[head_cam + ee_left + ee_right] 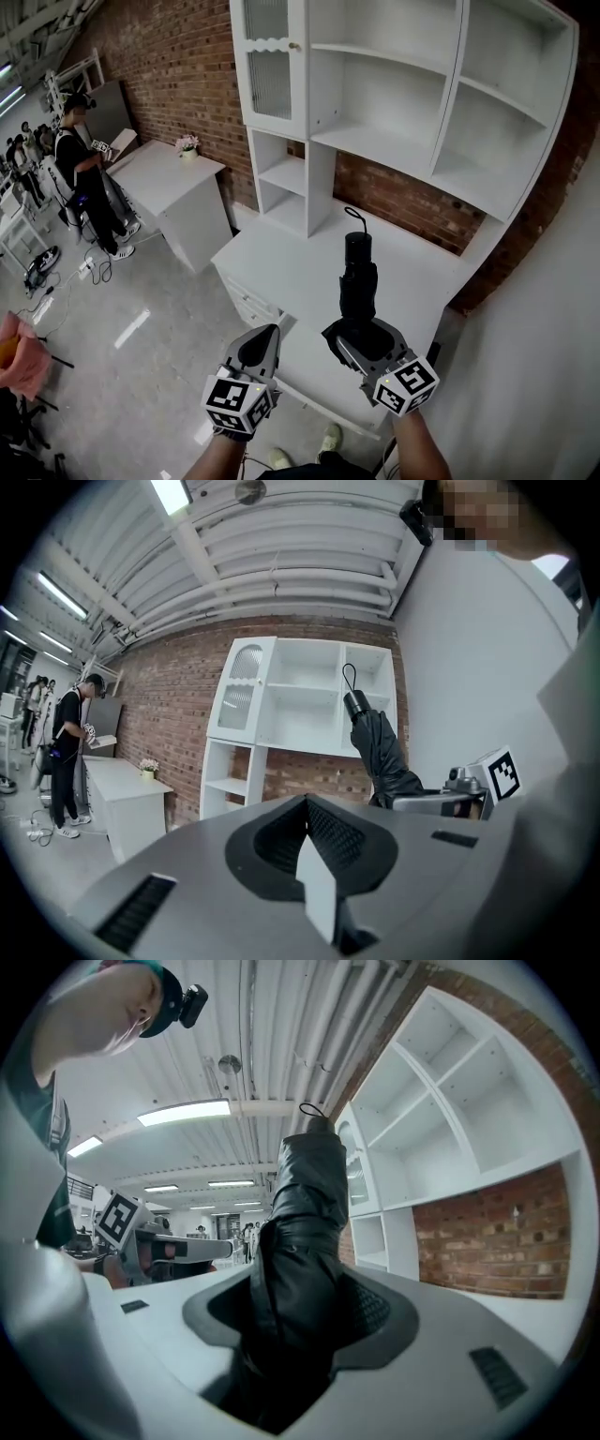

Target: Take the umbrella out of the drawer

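A folded black umbrella (358, 281) sticks out forward from my right gripper (364, 342), whose jaws are shut on its lower end. Its handle with a wrist loop (355, 223) points toward the shelves. In the right gripper view the umbrella (302, 1241) fills the space between the jaws. From the left gripper view the umbrella (377, 752) is seen at the right, held in the air. My left gripper (259, 349) hangs beside it, shut, with nothing in it. The drawer (314, 370) stands pulled out below both grippers.
A white desk (309, 272) with an open shelf unit (412, 103) stands against a brick wall. A second white desk (164, 183) with a flower pot (187, 145) is at the left, and a person (84, 173) stands beside it.
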Demonstrator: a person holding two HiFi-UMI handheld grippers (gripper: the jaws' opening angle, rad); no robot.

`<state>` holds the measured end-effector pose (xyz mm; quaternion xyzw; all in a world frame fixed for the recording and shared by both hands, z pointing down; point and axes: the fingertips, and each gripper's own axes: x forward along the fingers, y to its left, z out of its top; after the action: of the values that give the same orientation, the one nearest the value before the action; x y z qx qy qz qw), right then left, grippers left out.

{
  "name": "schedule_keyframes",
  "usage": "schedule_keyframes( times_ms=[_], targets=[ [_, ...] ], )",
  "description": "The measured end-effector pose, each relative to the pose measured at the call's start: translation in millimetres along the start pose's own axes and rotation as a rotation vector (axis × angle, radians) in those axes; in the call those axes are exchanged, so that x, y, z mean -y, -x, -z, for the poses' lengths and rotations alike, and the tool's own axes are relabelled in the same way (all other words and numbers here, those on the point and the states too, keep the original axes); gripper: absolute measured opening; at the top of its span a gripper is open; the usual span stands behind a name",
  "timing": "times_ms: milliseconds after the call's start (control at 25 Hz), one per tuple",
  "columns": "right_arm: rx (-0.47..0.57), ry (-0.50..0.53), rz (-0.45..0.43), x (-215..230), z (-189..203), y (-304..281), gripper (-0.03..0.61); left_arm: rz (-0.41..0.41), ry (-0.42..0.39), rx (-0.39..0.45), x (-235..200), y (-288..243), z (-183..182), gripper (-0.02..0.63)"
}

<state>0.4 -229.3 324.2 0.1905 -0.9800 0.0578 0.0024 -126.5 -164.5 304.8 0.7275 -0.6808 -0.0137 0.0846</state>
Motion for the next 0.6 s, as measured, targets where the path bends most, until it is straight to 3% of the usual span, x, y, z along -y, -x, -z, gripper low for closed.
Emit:
schedule_keyframes(
  times_ms=[320,600],
  targets=[
    [0.086,0.053,0.056,-0.7,-45.0,10.5,0.227,-0.008,-0.019,0.056,-4.3,5.3,-35.2,0.008],
    [0.125,0.099,0.075,-5.2,-67.0,14.4,0.227,-0.018,-0.02,0.072,-8.8,8.8,-42.3,0.006]
  ],
)
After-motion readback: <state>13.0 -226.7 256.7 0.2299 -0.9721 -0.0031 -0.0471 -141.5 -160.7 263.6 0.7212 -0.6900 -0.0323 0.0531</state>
